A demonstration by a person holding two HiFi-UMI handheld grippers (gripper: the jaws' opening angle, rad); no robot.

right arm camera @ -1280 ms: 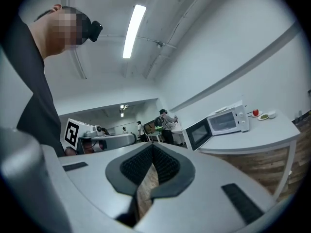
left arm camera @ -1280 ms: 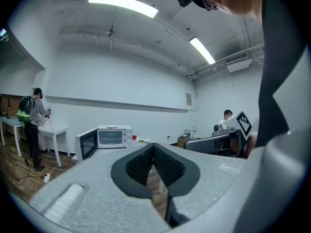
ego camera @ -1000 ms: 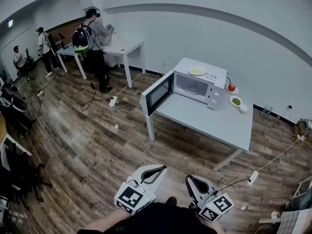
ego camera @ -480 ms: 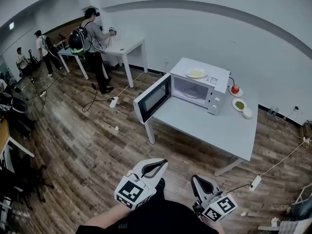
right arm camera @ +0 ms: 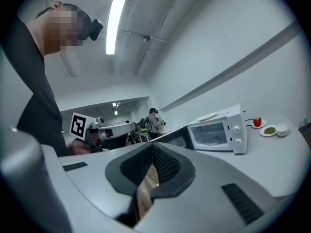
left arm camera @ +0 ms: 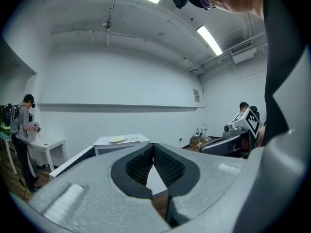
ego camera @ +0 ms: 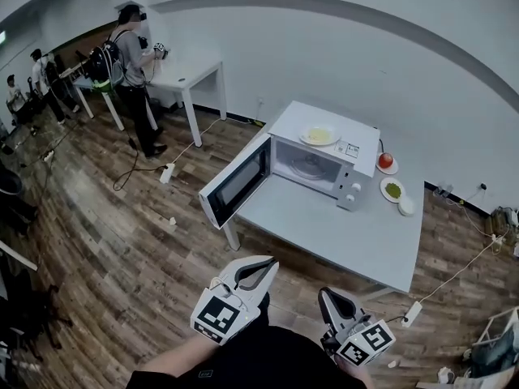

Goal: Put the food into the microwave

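Food (ego camera: 319,135) lies on a plate atop the microwave (ego camera: 354,168), door (ego camera: 237,181) open. Left gripper (left arm camera: 153,145) and right gripper (right arm camera: 153,147) are both clenched, empty, short of the table (ego camera: 340,227).

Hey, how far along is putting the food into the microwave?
Done: the microwave has its door open. In hand: nothing; the left gripper and right gripper are shut, empty, short of the table. Left: everything; the yellow plate on top, red fruit and green dish sit outside.

The left tool (ego camera: 261,264) and right tool (ego camera: 328,295) have pale grey shells, black ribbed pads (left arm camera: 138,166) and white cubes (ego camera: 219,321) with black square markers — the person's top (ego camera: 268,365) is black, seemingly long-sleeved.
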